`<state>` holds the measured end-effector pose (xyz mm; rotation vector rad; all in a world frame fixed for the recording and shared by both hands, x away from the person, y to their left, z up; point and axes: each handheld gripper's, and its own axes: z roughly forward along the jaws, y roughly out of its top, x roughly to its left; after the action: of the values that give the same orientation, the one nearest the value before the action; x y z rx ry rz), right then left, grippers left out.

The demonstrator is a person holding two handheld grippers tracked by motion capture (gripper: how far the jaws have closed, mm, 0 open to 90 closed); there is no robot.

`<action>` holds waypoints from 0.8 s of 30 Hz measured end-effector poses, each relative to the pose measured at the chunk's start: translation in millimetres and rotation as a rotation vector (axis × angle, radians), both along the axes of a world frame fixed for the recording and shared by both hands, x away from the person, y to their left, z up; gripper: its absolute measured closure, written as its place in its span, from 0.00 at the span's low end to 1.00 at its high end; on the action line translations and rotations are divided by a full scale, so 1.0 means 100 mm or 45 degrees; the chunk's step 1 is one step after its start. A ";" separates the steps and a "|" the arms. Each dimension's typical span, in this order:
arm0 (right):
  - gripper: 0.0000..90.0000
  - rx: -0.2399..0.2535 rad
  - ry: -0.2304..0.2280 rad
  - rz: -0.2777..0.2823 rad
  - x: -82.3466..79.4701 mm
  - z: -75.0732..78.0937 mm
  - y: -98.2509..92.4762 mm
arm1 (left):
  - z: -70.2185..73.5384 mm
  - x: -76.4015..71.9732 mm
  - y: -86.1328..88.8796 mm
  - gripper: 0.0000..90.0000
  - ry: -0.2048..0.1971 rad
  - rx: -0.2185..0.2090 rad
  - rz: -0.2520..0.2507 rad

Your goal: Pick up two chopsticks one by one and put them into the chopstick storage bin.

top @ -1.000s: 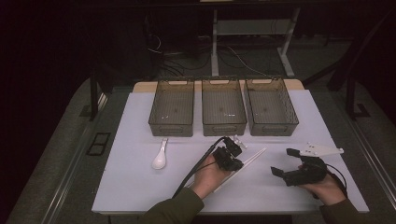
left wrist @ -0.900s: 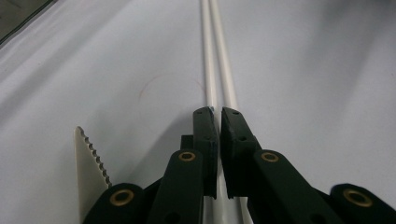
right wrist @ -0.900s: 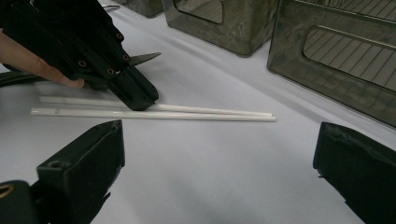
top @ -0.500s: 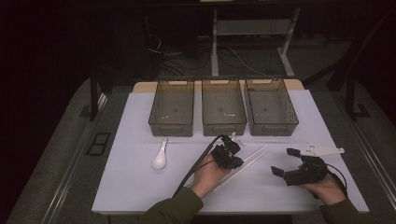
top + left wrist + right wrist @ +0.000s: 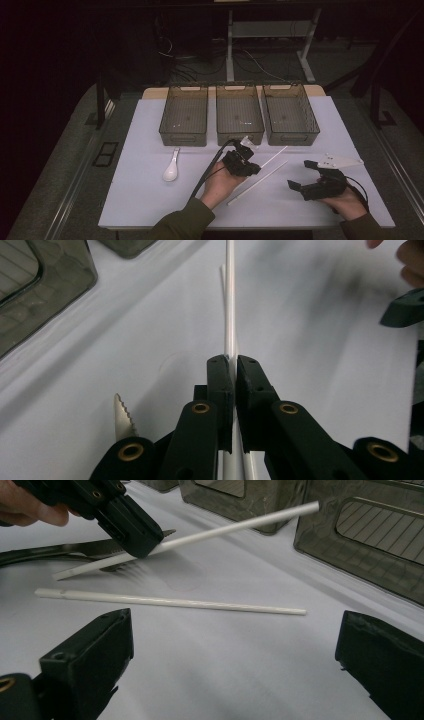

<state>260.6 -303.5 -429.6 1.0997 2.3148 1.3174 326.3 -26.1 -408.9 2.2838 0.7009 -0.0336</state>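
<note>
Left gripper (image 5: 248,163) pinches one white chopstick (image 5: 235,528), lifted and angled toward the far-right bins; its twin (image 5: 170,602) lies flat on the table just nearer, before the wide-open right gripper (image 5: 309,175).

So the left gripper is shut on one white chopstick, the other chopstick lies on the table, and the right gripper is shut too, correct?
Not quite: the right gripper is open, its jaws wide apart in the right gripper view. The left gripper is shut on one white chopstick, and the other chopstick lies on the table.
</note>
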 end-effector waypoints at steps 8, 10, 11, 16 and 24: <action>0.02 0.003 0.011 -0.008 0.00 0.00 -0.01 | 0.12 0.02 0.07 0.94 -0.002 -0.065 0.011; 0.02 0.003 0.012 -0.008 0.00 0.00 -0.01 | 0.15 0.03 0.10 0.94 -0.004 -0.077 0.008; 0.02 0.003 0.012 -0.007 0.00 0.00 -0.01 | 0.17 0.03 0.11 0.94 -0.007 -0.078 0.009; 0.02 0.006 0.016 -0.009 0.00 0.00 -0.01 | 0.26 0.03 0.16 0.94 -0.016 -0.123 0.014; 0.02 0.004 0.006 0.002 0.00 -0.01 0.02 | 0.42 0.05 0.26 0.94 -0.040 -0.180 0.033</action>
<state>260.8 -301.3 -430.6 1.1034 2.3180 1.3210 331.3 0.0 -367.2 2.1352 0.6897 -0.0337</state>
